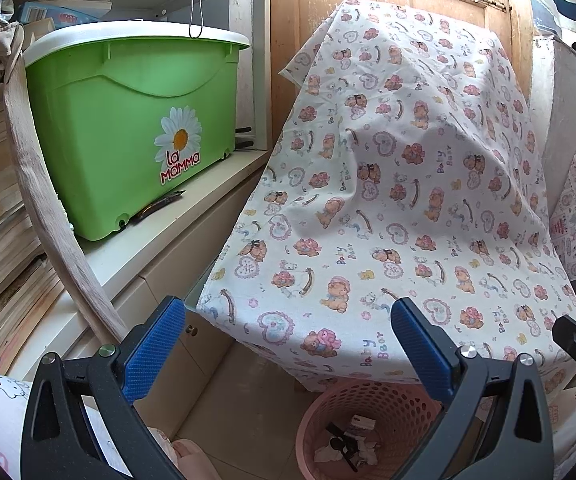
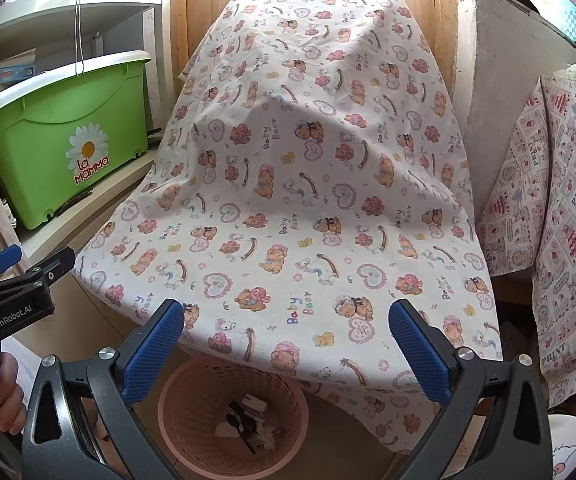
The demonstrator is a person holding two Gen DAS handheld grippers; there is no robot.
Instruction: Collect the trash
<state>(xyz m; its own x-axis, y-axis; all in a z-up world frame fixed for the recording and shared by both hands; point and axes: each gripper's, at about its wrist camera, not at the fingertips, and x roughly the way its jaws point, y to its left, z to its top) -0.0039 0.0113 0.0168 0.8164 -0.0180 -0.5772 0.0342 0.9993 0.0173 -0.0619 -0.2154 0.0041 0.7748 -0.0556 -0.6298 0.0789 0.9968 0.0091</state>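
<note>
Both grippers are hanging spread wide and holding nothing: the left gripper and the right gripper are each facing the bear-print cloth. The pink basket is sitting on the floor at 6 o'clock below the cloth's edge, with the trash, crumpled paper and dark scraps, lying inside. A green bin is standing at 10 o'clock.
</note>
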